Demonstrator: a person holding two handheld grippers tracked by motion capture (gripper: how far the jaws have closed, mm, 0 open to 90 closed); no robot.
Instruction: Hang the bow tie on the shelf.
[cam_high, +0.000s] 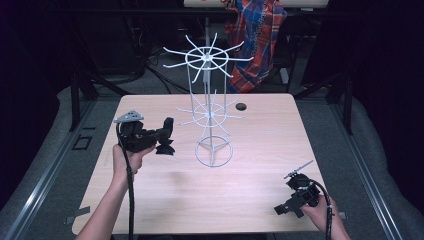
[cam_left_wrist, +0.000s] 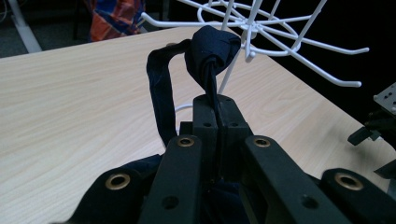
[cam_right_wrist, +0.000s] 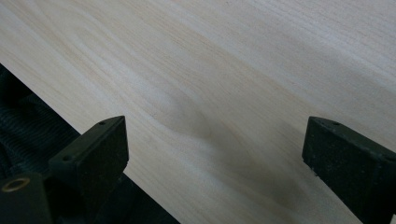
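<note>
Fingers of the left gripper (cam_left_wrist: 217, 109) are pressed together on a strip of dark navy cloth (cam_left_wrist: 211, 51); in the left gripper view the fabric rises from between the two black pads, bunches into a rolled knot just above them, and sends a flat band looping over to the left and back down behind the jaws; more of the same cloth lies bundled low between the gripper's arms. Seen from the high view, the left gripper (cam_high: 166, 131) is held above the left half of the table (cam_high: 260, 200) by the person's left hand (cam_high: 125, 159), pointing right, with the cloth (cam_high: 165, 147) hanging beneath its tips as a small dark lump; whether that lump touches the tabletop cannot be told. Just to the right of it stands the white wire rack (cam_high: 209, 107), a central post on a ring base with two tiers of radiating hooks; the lower tier is near the gripper's tips, and in the left gripper view those hooks (cam_left_wrist: 280, 32) spread just beyond the knot, though contact between fabric and wire cannot be made out. At the near right corner of the table the right gripper (cam_high: 287, 210) sits low in the person's right hand (cam_high: 320, 212), well apart from the rack; its jaws stand wide apart in the right gripper view, with bare pale wood (cam_right_wrist: 224, 93) between them and nothing held.
</note>
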